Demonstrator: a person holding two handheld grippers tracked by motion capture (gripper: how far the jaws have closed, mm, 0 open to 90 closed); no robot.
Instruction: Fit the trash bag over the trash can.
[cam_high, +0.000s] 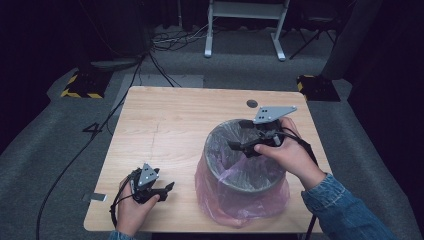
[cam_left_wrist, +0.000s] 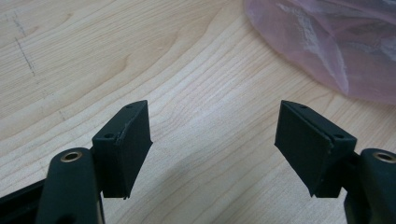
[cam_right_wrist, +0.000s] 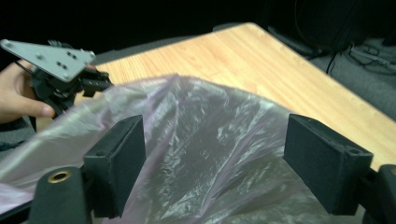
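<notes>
Wood worktop (cam_high: 165, 130): pale grain, carries everything.
Bin (cam_high: 226, 176): round, grey, right of centre, near the front edge.
Pink bag (cam_high: 239, 204): thin film lining the bin, its top folded over the rim and draped down the outside; likely light, soft, slippery, easily torn. Best pinched at the loose folded edge.
Right tool (cam_high: 239, 135): over the bin mouth, jaws apart, film between them, not clamped.
Left tool (cam_high: 167, 188): resting on the worktop left of the bin, jaws wide, empty.

Your counter (cam_high: 165, 125) lies bare across its left and far half; the bin (cam_high: 245, 172) blocks the right front.
</notes>
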